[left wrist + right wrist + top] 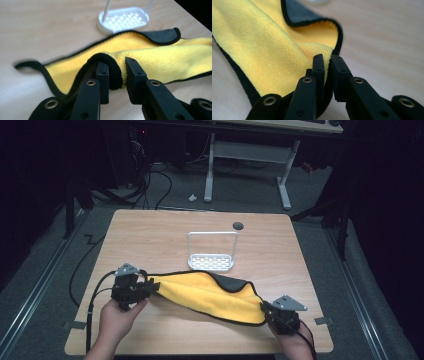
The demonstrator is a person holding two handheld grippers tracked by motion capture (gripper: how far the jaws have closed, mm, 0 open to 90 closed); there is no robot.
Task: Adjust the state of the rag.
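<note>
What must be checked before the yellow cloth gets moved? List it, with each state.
1. Left gripper pinches the black hem of the yellow cloth: ok.
2. Right gripper pinches the opposite end: ok.
3. Yellow cloth lies flat between them: not ok, a grey corner is folded over.
4. White rack stands apart from the yellow cloth: cannot tell, the hem runs close in front of it.

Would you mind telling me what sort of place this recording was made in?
Probably a lab or workshop set up for recording: a small wooden table stands on grey carpet, cables trail over the floor, and a height-adjustable desk frame stands behind.
</note>
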